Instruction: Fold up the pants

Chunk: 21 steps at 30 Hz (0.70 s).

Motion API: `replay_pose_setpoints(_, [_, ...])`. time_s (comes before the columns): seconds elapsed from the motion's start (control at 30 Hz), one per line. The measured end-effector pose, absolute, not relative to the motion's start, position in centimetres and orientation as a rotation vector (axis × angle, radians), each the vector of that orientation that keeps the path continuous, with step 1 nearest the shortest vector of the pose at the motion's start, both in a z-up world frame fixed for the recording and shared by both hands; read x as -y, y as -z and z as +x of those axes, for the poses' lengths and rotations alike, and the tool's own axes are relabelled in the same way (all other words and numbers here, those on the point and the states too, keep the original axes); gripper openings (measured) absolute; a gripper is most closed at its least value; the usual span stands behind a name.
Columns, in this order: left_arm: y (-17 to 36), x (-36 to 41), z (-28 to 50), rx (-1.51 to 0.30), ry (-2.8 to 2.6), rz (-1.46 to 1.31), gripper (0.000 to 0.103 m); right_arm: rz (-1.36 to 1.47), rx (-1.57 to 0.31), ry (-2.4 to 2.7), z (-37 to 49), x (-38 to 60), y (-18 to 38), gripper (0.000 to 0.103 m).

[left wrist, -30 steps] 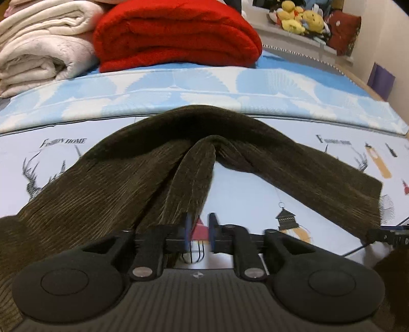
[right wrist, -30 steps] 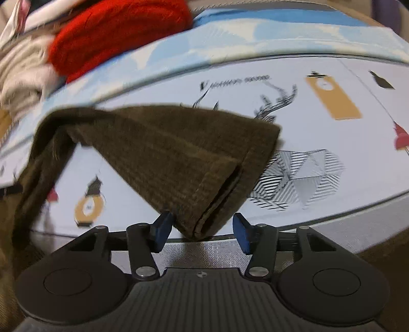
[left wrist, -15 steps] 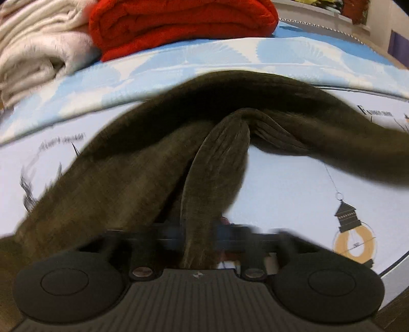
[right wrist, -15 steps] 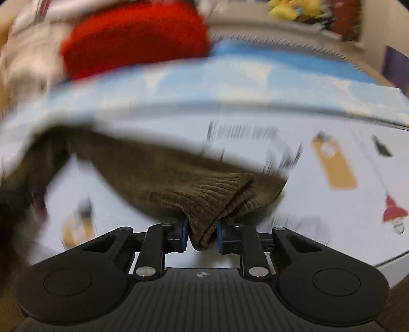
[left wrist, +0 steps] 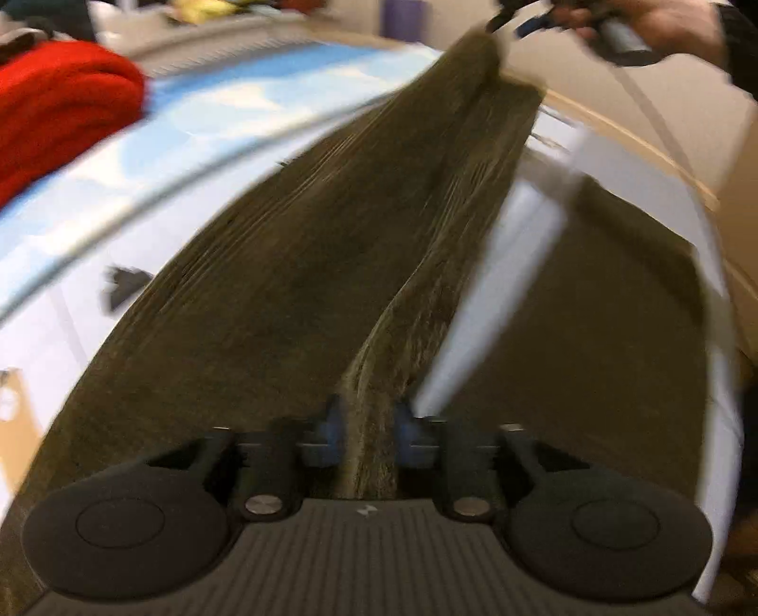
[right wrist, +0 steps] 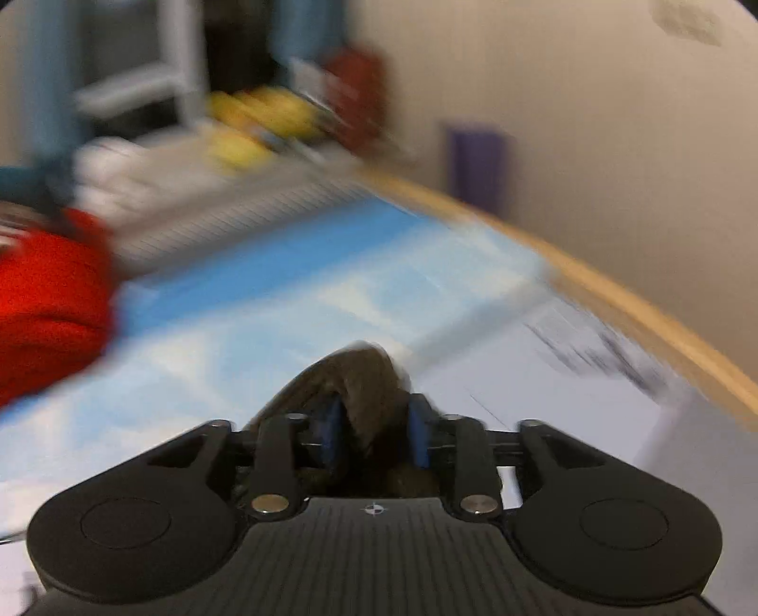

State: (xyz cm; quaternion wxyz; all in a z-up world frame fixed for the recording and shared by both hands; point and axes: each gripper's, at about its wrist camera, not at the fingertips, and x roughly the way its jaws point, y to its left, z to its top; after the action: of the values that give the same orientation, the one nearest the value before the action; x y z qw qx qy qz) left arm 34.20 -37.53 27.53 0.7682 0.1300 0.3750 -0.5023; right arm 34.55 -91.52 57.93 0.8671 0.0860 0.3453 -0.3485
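Since 1 s ago: pants [left wrist: 293,284] lifted off bed [left wrist: 199,118], stretched taut | left gripper [left wrist: 367,433] and right gripper [right wrist: 374,431] fingers clamped on fabric | likely mid-fold: leg swinging across.

Your left hand-held gripper [left wrist: 365,433] was clamped tight on a fold of the pants [left wrist: 293,284]. Your right hand-held gripper [right wrist: 374,429], raised high and far from the left, pinched another bunch of the fabric, your hand [left wrist: 672,23] gripping its handle.
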Motion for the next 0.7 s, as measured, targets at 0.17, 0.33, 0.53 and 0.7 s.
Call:
replay_pose_setpoints(0.17, [-29.0,34.4,34.5,-0.805,1.114,0.209,0.054,0.409,-0.775,0.764,27.8,93.2,-51.0,0.043])
replay_pose_setpoints(0.33, [-28.5,30.4,38.2,-0.860,0.759,0.180,0.058,0.561,-0.935,0.826,23.4,93.0,-43.0,0.044])
replay_pose_setpoints(0.53, [-27.1,19.2,43.8,-1.070,0.179,-0.033,0.074,0.499,-0.973,0.803,24.4,92.2,-41.0,0.045])
replay_pose_setpoints(0.7, [-25.2,9.3,45.0,-1.134,-0.139,-0.153,0.086,0.391,-0.950,0.814,26.0,91.4,-40.4,0.013])
